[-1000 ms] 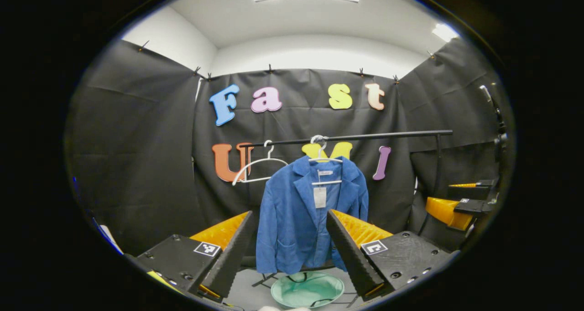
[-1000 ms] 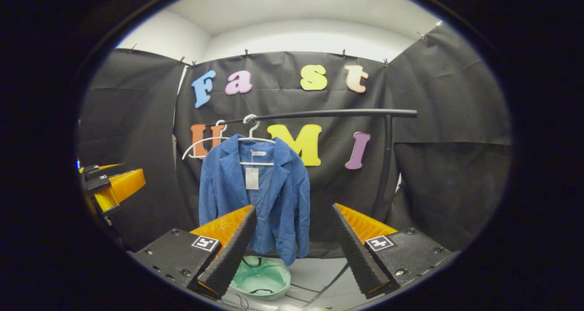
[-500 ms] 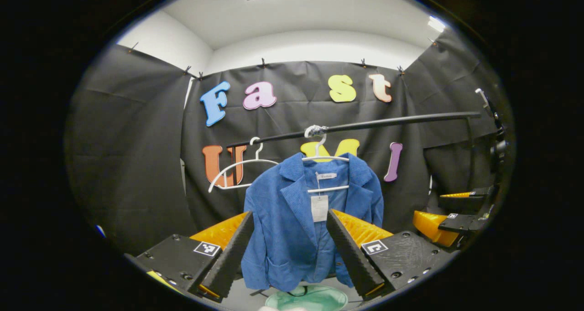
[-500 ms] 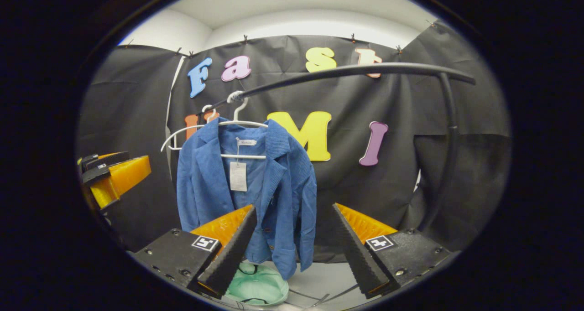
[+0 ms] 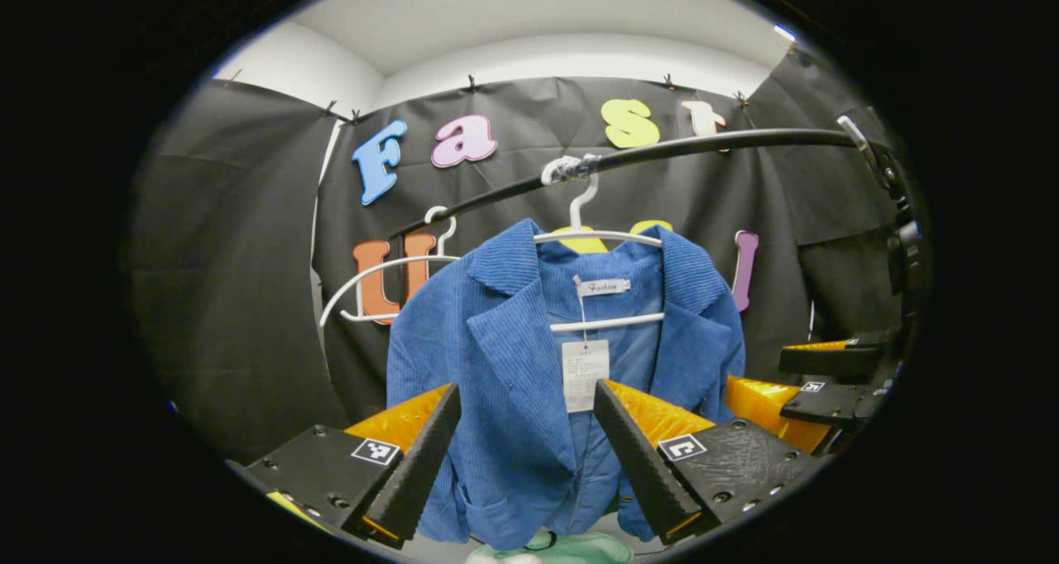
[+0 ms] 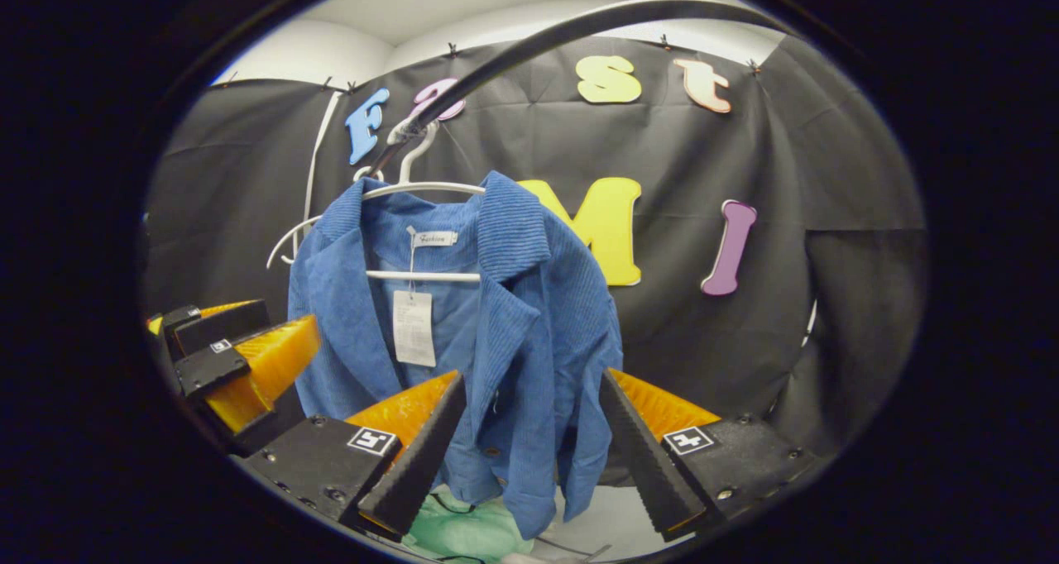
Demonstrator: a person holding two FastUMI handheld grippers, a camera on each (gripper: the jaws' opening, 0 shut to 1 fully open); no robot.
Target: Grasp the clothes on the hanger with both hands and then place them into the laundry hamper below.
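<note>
Booth walled in black cloth (image 5: 240, 283), white ceiling (image 5: 529, 18) above. Black rail (image 5: 720, 141) across the back, bearing a white hanger (image 5: 596, 237) with a blue jacket (image 5: 513, 365), plus a bare hanger (image 5: 372, 279) beside it. Pale floor (image 6: 612, 514) below, with a green hamper (image 6: 463, 531) under the jacket's hem. Left tongs (image 5: 525, 456) wide, astride the jacket front, not gripping. Right tongs (image 6: 534, 456) wide too, before the jacket's lower edge; unclear whether touching.
</note>
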